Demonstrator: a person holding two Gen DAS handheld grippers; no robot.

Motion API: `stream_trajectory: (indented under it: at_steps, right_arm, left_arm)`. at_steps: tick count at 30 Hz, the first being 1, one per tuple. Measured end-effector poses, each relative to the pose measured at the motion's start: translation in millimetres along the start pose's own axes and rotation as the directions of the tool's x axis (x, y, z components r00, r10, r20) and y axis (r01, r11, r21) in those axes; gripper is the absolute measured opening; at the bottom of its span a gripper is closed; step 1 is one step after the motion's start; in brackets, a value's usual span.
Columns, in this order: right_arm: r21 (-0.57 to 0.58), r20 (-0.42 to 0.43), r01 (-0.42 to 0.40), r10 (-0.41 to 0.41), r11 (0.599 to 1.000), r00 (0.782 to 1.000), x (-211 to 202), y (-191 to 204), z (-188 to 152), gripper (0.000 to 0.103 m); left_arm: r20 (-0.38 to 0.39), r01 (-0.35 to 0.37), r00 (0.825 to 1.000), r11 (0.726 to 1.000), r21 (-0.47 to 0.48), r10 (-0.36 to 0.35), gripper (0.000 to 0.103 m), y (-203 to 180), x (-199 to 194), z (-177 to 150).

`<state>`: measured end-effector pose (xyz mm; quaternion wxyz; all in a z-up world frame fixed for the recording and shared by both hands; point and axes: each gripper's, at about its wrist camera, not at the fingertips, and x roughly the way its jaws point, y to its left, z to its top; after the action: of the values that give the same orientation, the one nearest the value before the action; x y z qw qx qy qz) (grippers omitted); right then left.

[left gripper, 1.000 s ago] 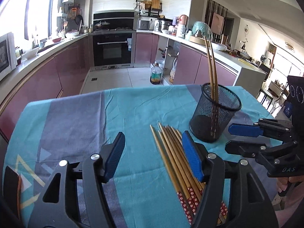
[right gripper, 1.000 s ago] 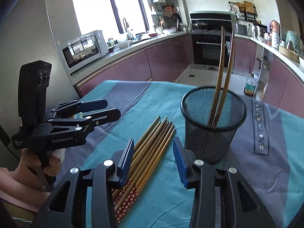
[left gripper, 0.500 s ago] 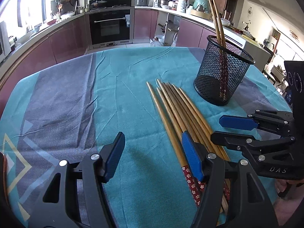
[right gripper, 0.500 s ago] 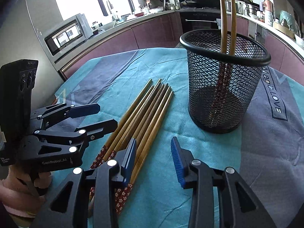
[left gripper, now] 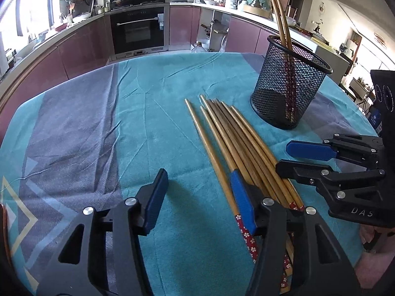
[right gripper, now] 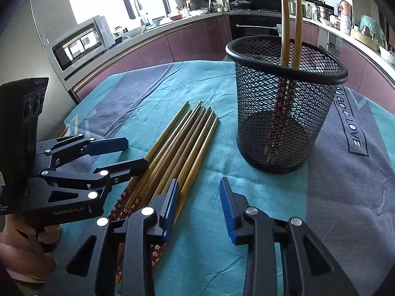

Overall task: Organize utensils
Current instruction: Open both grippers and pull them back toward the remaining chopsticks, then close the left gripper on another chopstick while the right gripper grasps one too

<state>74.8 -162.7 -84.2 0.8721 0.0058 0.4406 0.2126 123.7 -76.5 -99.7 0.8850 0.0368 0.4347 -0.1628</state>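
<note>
The left hand-held gripper (left gripper: 197, 190) and the right hand-held gripper (right gripper: 198, 194) both hang spread wide and holding nothing over the patterned near ends of the loose chopsticks (left gripper: 237, 145). These lie flat in a tight bundle on the teal-clothed table (left gripper: 148, 123), long axes running away from both cameras, plain tips pointing toward the kitchen cabinets. Just beside the bundle's tips, to the right, stands a black mesh cup (right gripper: 286, 103) holding two chopsticks (right gripper: 290, 19) nearly upright, patterned ends down.
</note>
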Motion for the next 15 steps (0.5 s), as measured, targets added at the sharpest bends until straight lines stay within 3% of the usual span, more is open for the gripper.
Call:
stream_trajectory:
  at_steps: [7,15]
  right_arm:
    - [-0.013,-0.008,0.016,-0.017,1.000,1.000,1.4,1.5,0.3,0.030]
    - [-0.045,-0.001,0.073,-0.073,0.996,0.997,12.9,10.5,7.7,0.028]
  left_arm:
    - [-0.008,0.008,1.000,1.000,0.004,-0.008,0.044,4.3,0.1,-1.1]
    - [-0.010,-0.013,1.000,1.000,0.019,0.013,0.044,1.3,12.9,13.4]
